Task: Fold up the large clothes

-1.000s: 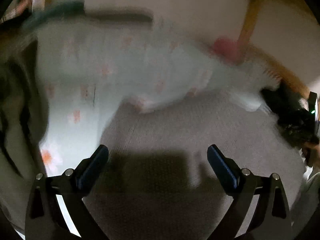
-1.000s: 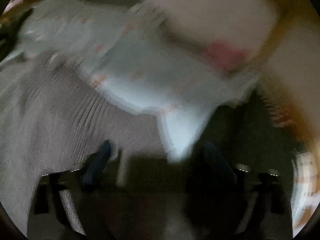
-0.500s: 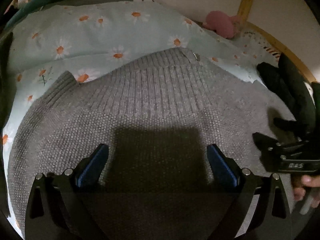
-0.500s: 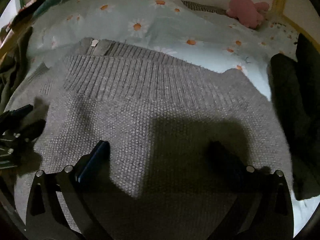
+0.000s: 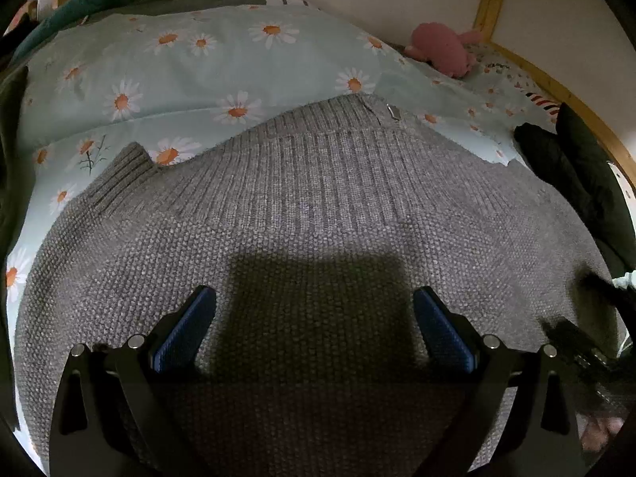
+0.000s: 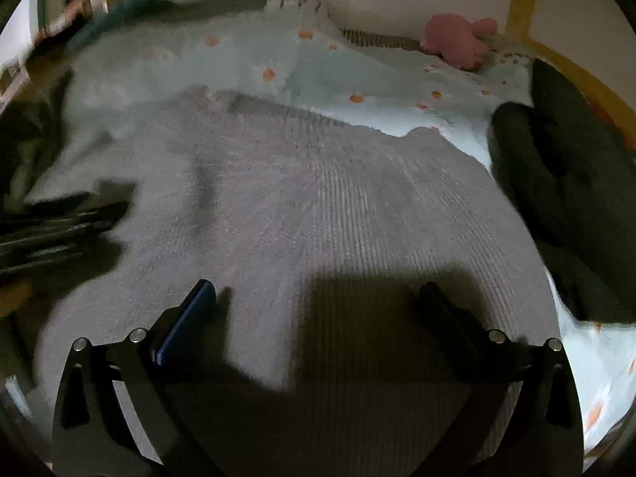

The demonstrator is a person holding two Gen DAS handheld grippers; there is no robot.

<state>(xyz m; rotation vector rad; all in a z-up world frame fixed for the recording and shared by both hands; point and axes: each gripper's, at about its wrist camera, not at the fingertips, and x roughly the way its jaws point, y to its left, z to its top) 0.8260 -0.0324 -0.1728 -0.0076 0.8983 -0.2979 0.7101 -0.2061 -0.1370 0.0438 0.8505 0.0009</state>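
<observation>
So far little of the folding looks done. A grey knit sweater (image 5: 318, 246) lies spread on the bed, over a pale blue daisy-print duvet (image 5: 190, 67), with its ribbed band (image 5: 330, 163) turned toward the far side and a small metal zip pull (image 5: 394, 111) showing at the band's far edge. A ribbed cuff or corner (image 5: 123, 175) pokes out at the left edge in the left wrist view; whether a sleeve is already tucked under cannot be told from here. No clear fold line shows across the body, so the judgement is that the garment is laid out and smoothed but not yet folded.

The left claw (image 5: 314, 318) hovers over the sweater's middle with its jaws spread wide and nothing between them; its blue fingers (image 5: 187, 334) sit just above the knit, and whether they touch it is unclear. The right claw (image 6: 314, 314) is likewise wide open and empty above the same sweater, further toward the right-hand side; that view is blurred by motion, so fine detail is lost.

A dark garment (image 5: 576, 183) lies bunched at the sweater's right edge, apparently touching it, and a pink plush toy (image 5: 441, 49) rests by the wall near the wooden bed frame (image 5: 489, 0).

What is left appears to be nearly everything: bringing the sides or sleeves in, then doubling the body over.
</observation>
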